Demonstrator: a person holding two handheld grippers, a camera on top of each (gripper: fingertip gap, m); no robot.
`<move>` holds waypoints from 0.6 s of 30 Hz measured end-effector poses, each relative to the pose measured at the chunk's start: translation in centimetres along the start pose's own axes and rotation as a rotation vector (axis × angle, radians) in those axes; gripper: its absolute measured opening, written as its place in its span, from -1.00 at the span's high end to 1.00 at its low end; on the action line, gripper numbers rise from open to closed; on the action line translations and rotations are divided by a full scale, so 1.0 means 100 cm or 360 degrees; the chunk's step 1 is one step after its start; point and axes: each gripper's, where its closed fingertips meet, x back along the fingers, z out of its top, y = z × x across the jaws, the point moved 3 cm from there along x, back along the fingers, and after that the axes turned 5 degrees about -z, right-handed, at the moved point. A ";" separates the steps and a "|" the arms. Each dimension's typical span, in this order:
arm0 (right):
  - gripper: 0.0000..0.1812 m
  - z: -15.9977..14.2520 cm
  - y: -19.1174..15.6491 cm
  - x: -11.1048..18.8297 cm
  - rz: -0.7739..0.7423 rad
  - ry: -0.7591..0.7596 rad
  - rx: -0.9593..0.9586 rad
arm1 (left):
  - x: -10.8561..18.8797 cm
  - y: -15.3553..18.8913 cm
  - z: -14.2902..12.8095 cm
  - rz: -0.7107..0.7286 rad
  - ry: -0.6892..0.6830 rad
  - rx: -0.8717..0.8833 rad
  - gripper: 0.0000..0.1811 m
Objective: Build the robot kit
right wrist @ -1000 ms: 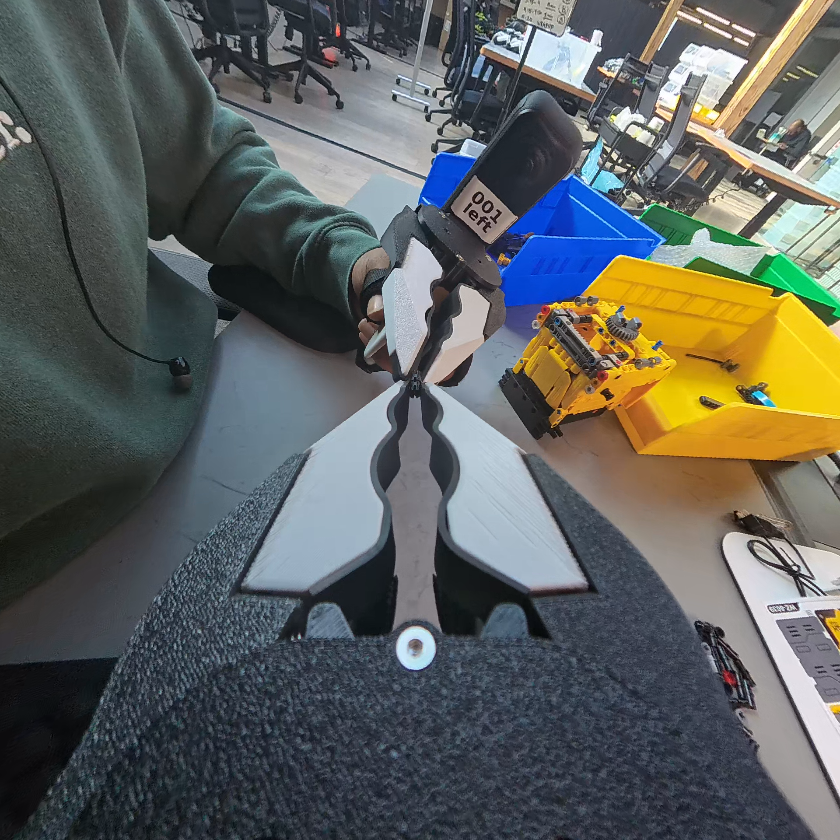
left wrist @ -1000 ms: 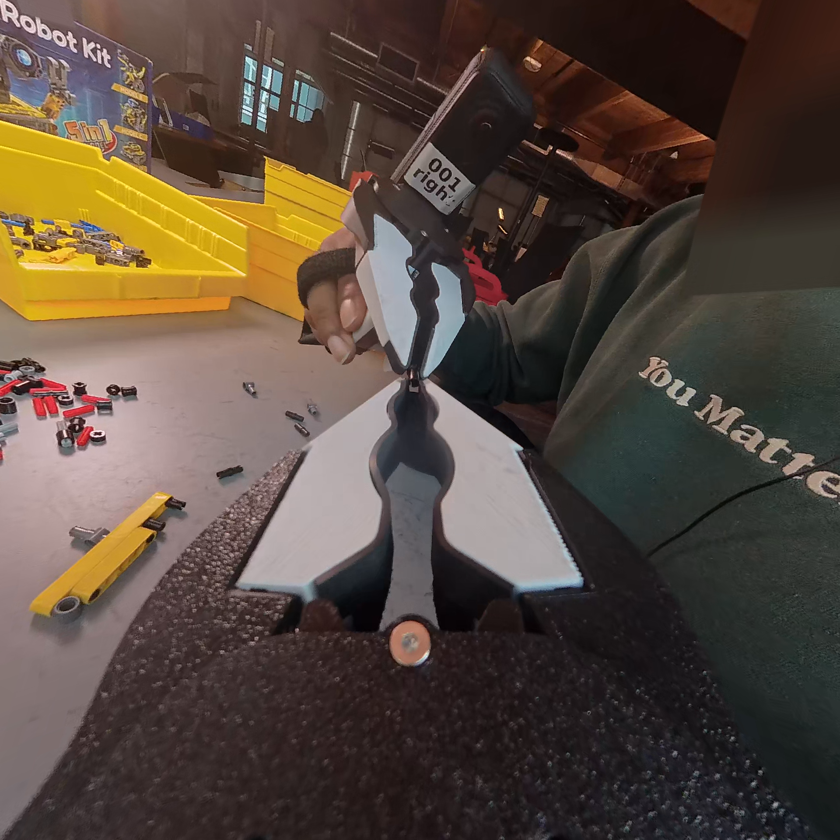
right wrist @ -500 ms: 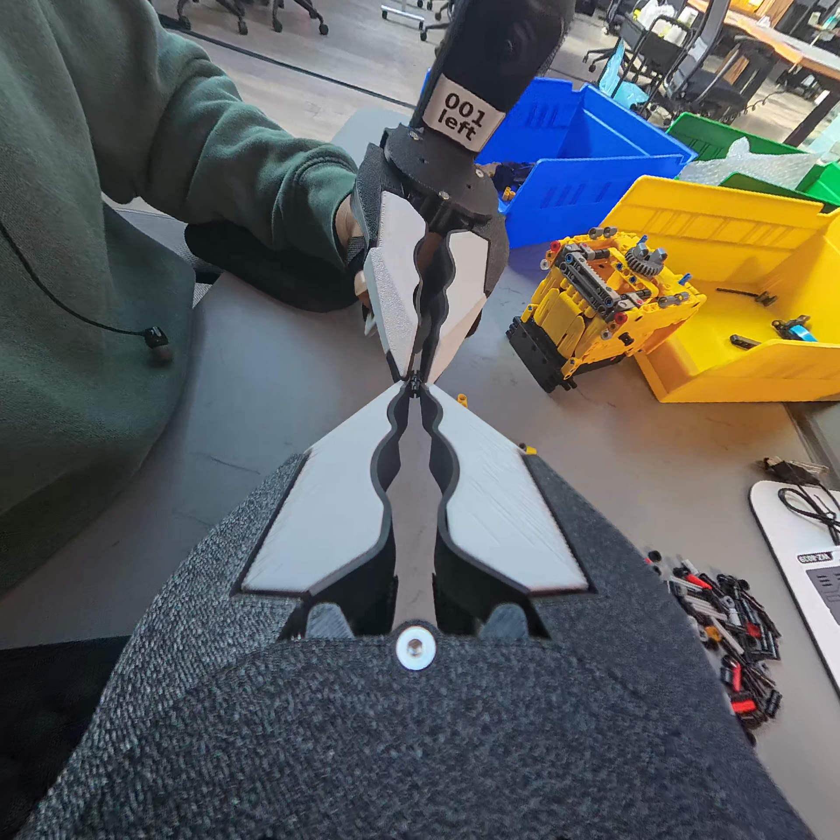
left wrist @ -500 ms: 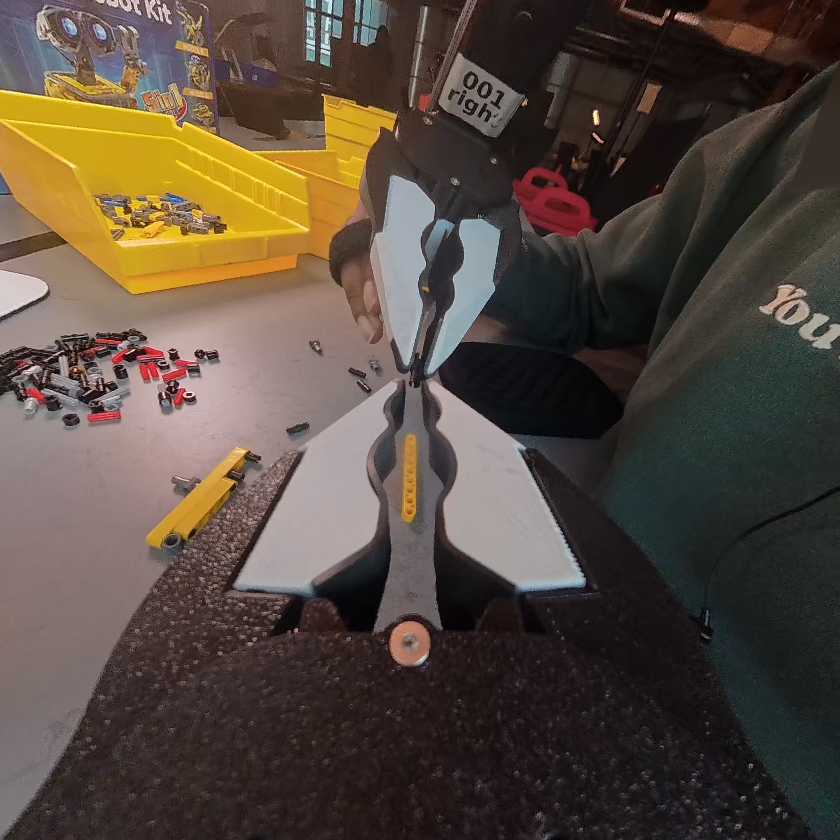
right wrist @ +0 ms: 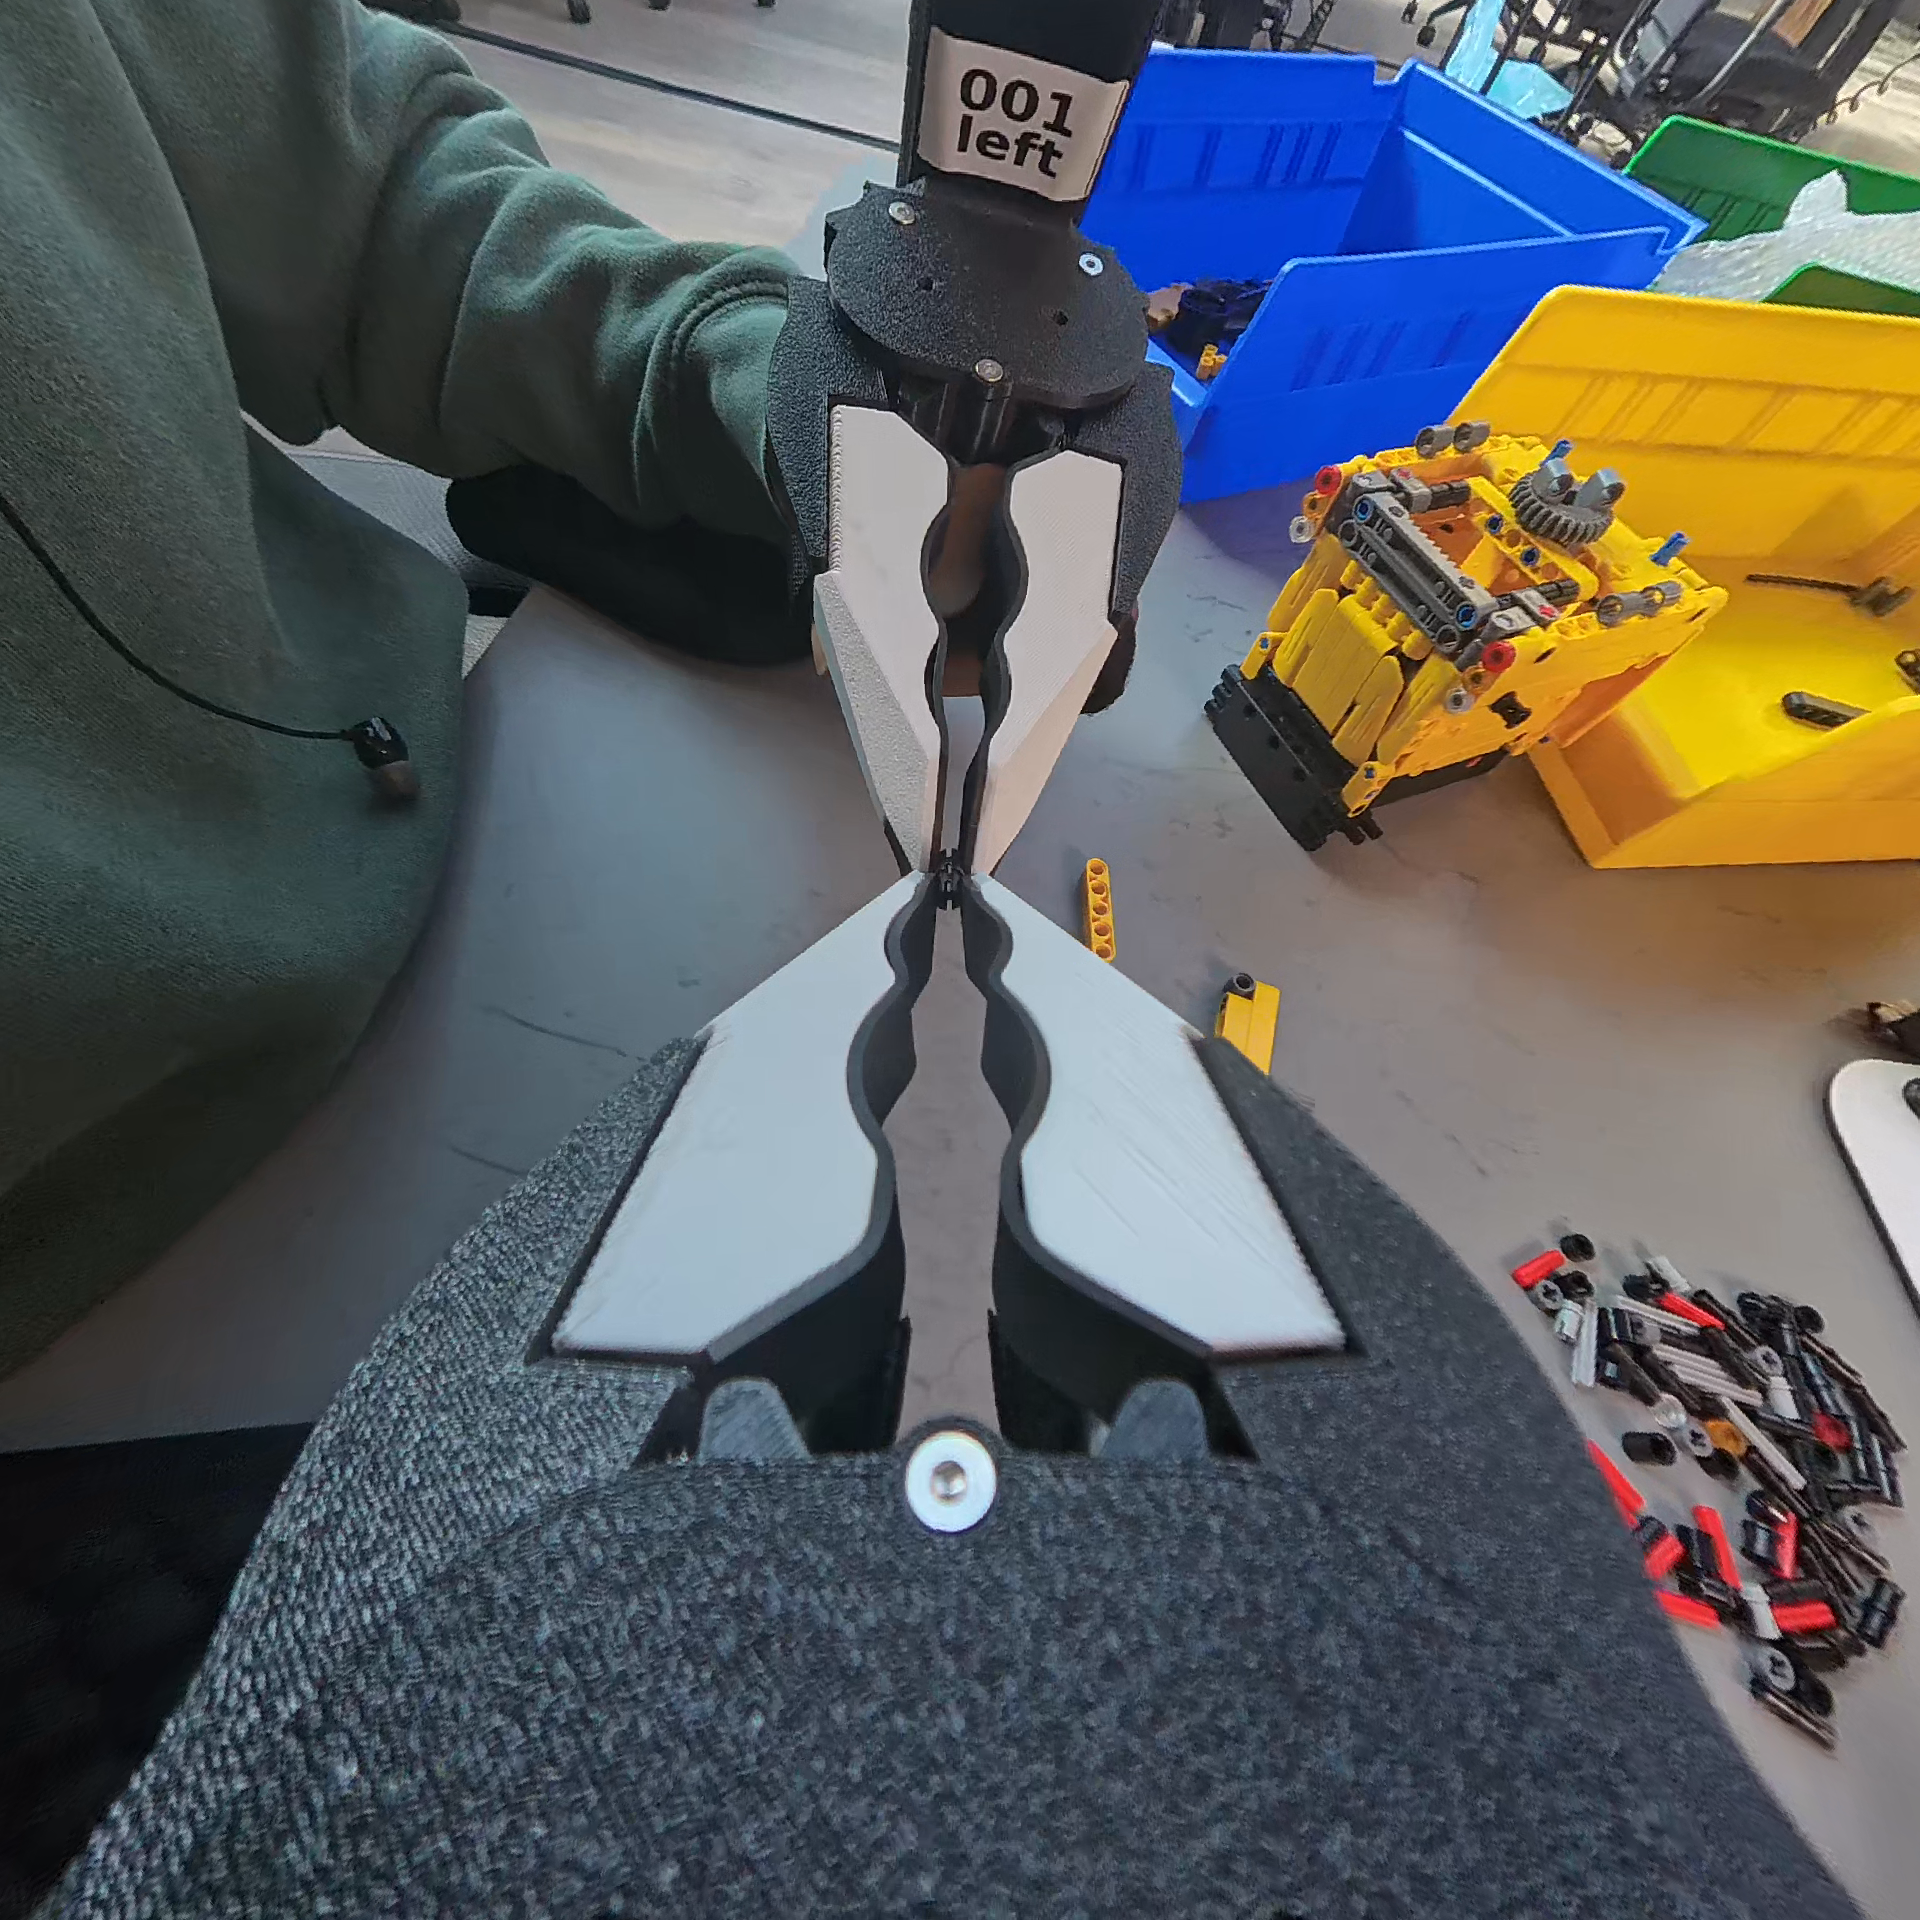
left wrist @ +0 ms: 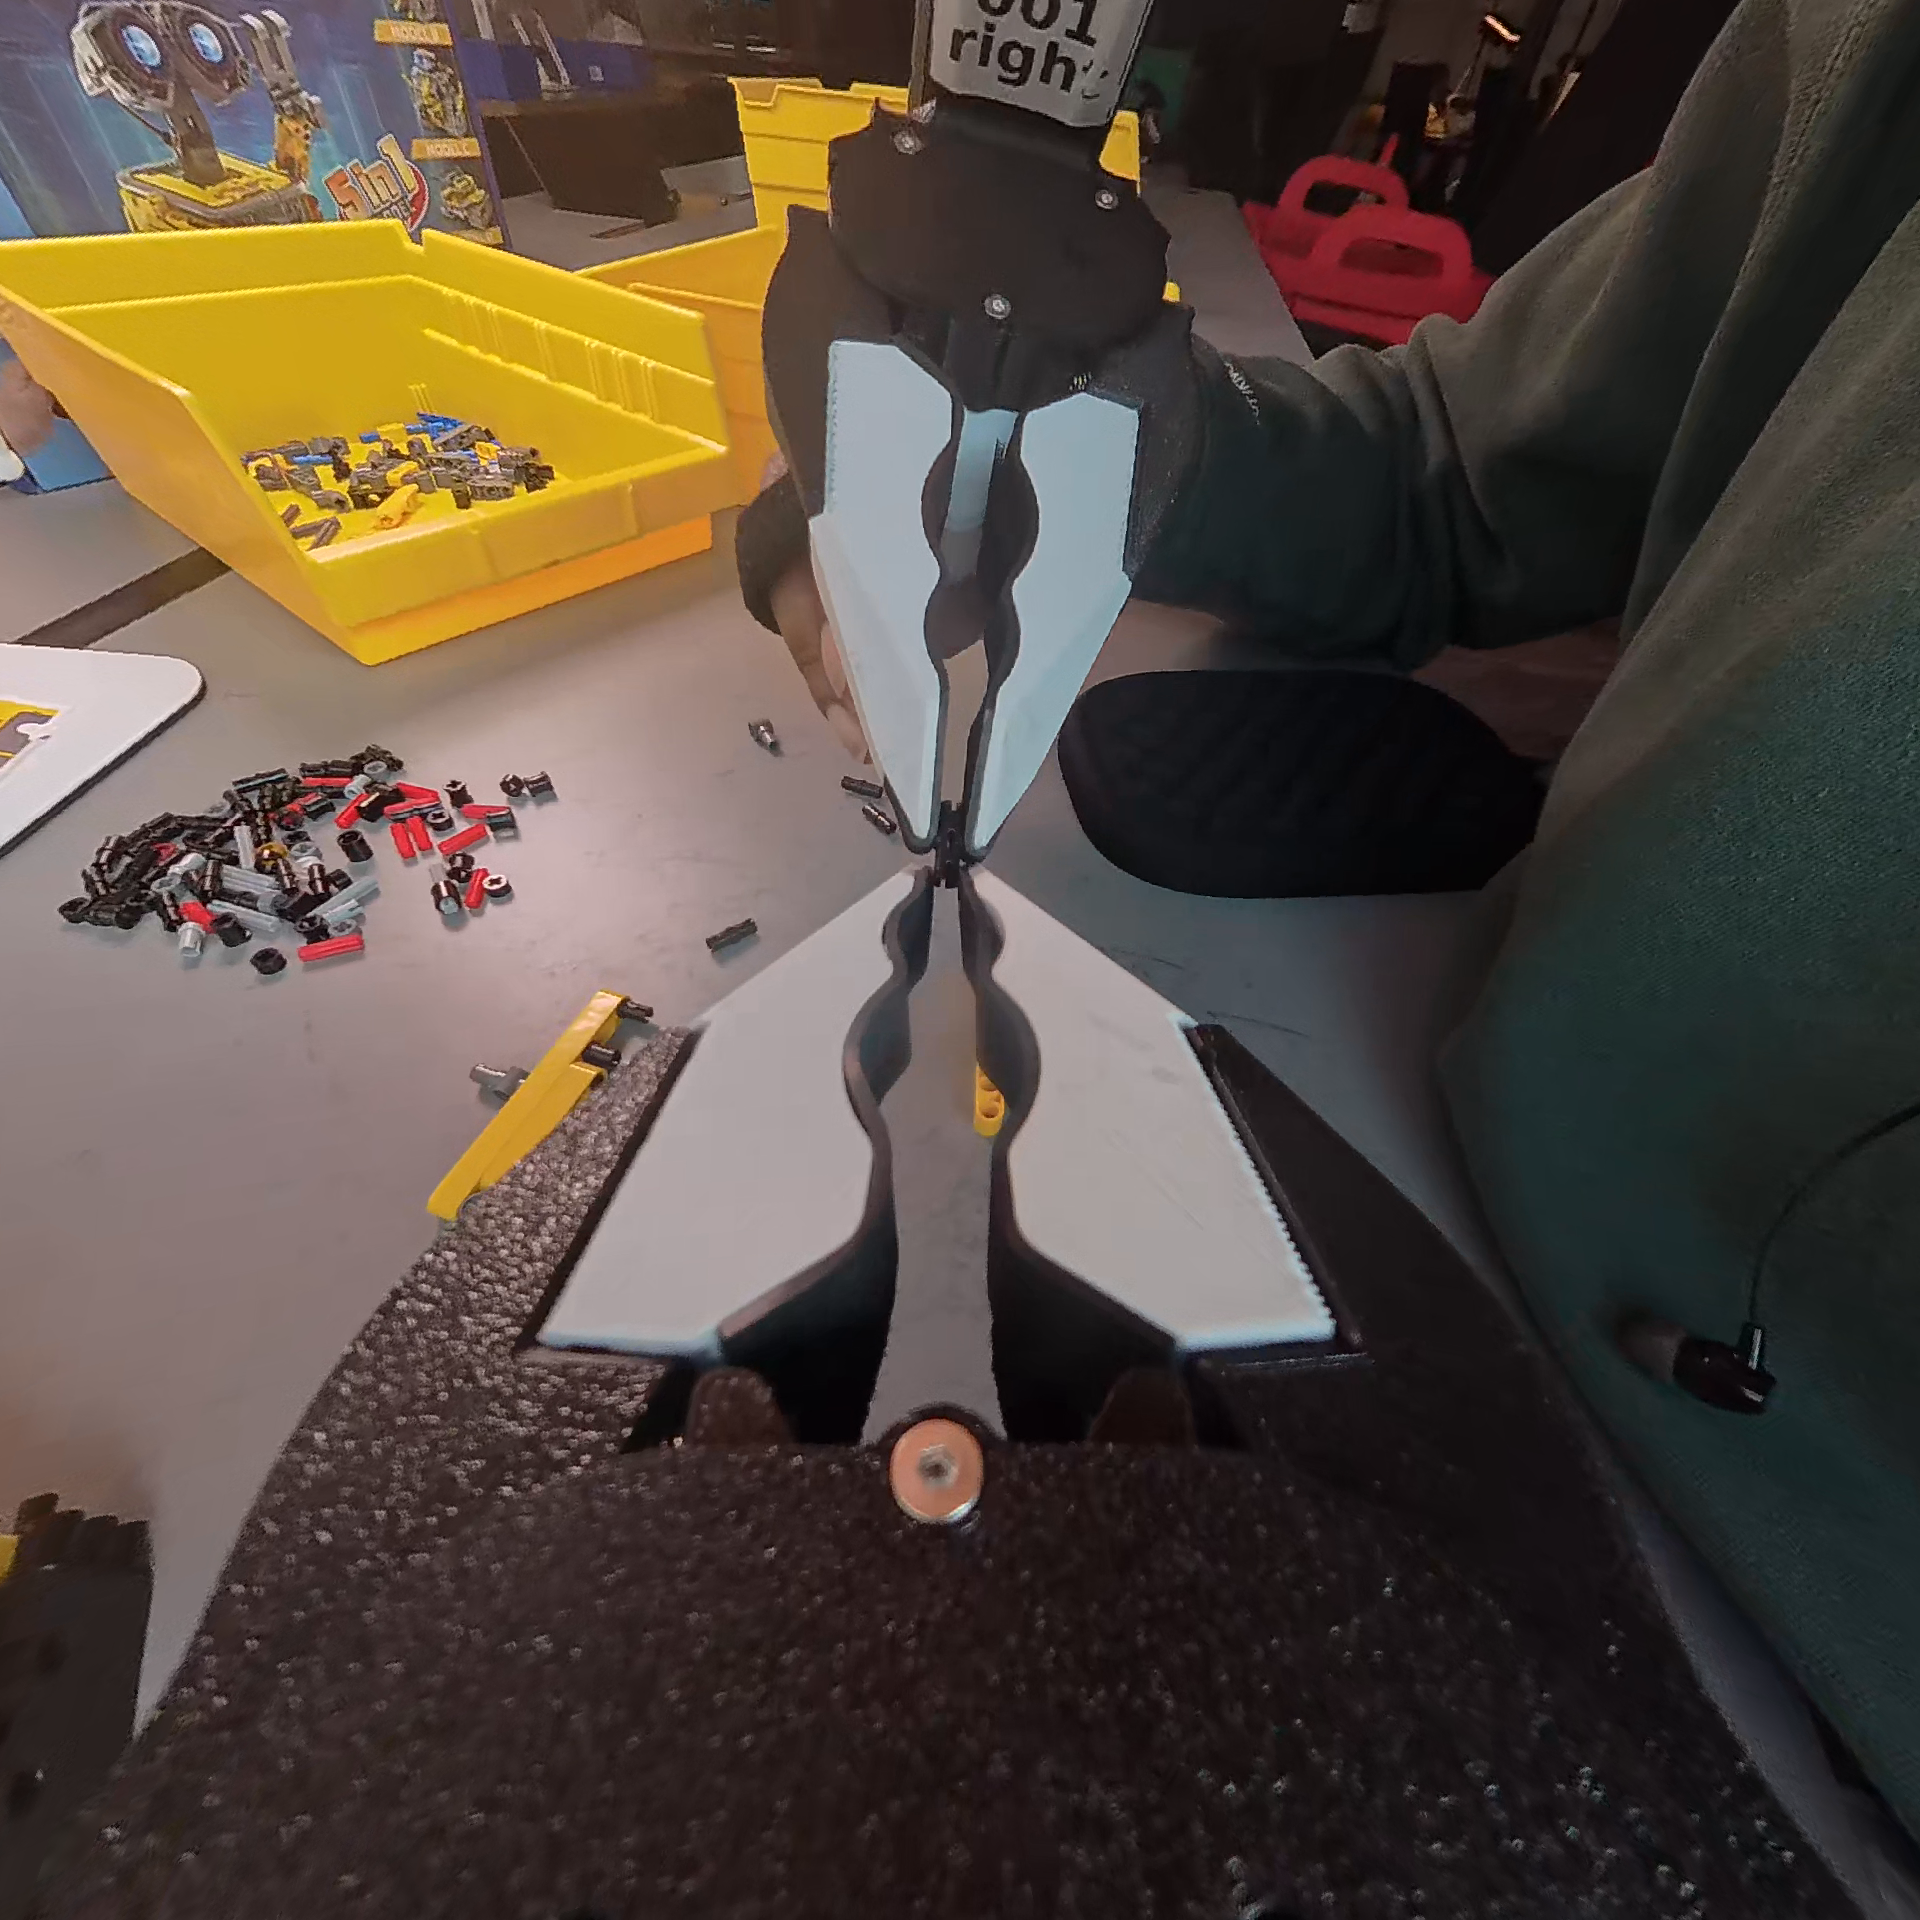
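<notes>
A small black connector pin (left wrist: 948,858) is pinched between the tips of both grippers, which meet nose to nose above the grey table (left wrist: 260,1122). The left gripper (left wrist: 943,883) has its jaws drawn together on one end of the pin, and the right gripper (right wrist: 948,885) is clamped on the other end, so the tiny piece hangs in the air between them, well clear of the tabletop.

Below and just beside the tips lies a short yellow beam (right wrist: 1097,908) with holes, and a longer yellow beam assembly (left wrist: 540,1101) rests near the left gripper's body. A heap of loose red, black and grey pins (left wrist: 291,862) is spread further off on the table. A yellow bin (left wrist: 343,416) holding small parts stands behind that heap. On the other side a half-built yellow vehicle model (right wrist: 1455,623) sits against another yellow bin (right wrist: 1766,748), with a blue bin (right wrist: 1351,239) behind it. The person's green sleeve (right wrist: 416,312) reaches in towards the left gripper.
</notes>
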 end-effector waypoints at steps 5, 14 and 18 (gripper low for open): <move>0.95 0.000 0.000 0.000 0.0028 0.0016 -0.0040 | -0.001 0.000 -0.001 -0.0012 -0.0007 -0.0002 0.96; 0.95 0.009 -0.001 0.004 0.0037 0.0109 -0.0051 | 0.001 0.002 0.006 -0.0124 0.0128 0.0124 0.96; 0.95 0.010 -0.002 0.004 0.0033 0.0119 -0.0041 | 0.001 0.003 0.006 -0.0126 0.0128 0.0121 0.96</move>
